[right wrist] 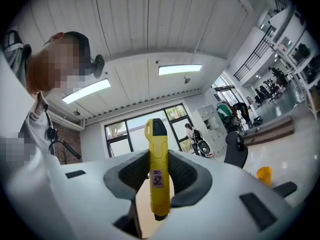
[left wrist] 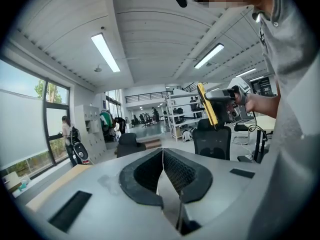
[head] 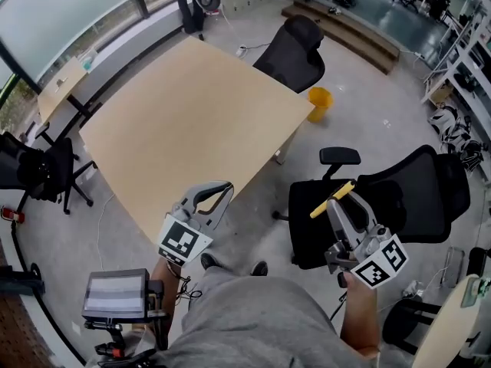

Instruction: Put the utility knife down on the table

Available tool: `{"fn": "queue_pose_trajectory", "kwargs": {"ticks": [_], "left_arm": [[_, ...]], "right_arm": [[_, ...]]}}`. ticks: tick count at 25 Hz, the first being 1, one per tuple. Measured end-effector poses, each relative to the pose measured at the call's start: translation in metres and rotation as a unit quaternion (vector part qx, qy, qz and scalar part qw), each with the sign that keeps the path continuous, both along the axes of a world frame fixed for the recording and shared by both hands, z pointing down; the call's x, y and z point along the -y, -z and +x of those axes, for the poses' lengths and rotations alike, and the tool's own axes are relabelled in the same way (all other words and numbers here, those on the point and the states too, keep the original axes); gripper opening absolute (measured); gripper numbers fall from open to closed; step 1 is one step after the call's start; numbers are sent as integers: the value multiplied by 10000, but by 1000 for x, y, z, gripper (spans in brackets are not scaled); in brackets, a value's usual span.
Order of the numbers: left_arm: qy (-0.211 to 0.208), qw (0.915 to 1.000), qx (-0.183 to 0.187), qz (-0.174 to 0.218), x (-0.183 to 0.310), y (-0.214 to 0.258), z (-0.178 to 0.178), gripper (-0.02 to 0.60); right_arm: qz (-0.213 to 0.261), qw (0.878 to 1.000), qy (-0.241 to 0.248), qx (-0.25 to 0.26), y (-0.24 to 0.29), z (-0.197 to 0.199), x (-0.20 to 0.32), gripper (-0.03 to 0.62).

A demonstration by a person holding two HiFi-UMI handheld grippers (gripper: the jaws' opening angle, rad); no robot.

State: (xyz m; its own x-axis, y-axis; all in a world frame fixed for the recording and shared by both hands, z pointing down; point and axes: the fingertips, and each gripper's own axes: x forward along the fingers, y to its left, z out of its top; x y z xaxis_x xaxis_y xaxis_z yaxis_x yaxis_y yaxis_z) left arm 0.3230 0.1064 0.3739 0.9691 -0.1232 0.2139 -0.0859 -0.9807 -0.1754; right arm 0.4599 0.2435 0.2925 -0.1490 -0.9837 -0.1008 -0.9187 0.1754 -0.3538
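Nearest to me is the grey-shirted torso (head: 253, 320) of the person carrying the rig, with a small screen on a stand (head: 115, 294) low at the left. Just past that, the left gripper (head: 219, 192) hangs over the near corner of the surface (head: 192, 121). In its own view its jaws are pressed together at the tips, with nothing between them.

To the right, the right gripper (head: 343, 199) is clamped on the utility knife (head: 332, 198). In the right gripper view the yellow body stands upright between the two pads, and its black-capped end pokes out beyond the jaw tips. The knife is in the air, well off the right side of the surface, and in the head view it shows against a black office chair (head: 414, 198) on the floor.

The pale wooden surface itself is bare. At its far right corner a second black chair (head: 295, 52) is pushed close. A yellow bin (head: 320, 102) sits on the floor just beside that corner.
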Motion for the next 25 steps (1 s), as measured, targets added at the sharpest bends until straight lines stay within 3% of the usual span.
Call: {"fn": "queue_pose_trajectory", "kwargs": {"ticks": [10, 13, 25], "left_arm": [[675, 9975, 170, -95, 29, -11, -49, 6], [841, 9964, 33, -104, 57, -5, -66, 6], [879, 9959, -196, -24, 106, -4, -97, 6]], "right_arm": [[-8, 9989, 449, 150, -8, -14, 46, 117], [-45, 9984, 564, 61, -5, -30, 71, 117], [30, 9984, 541, -170, 3, -51, 133, 117]]}}
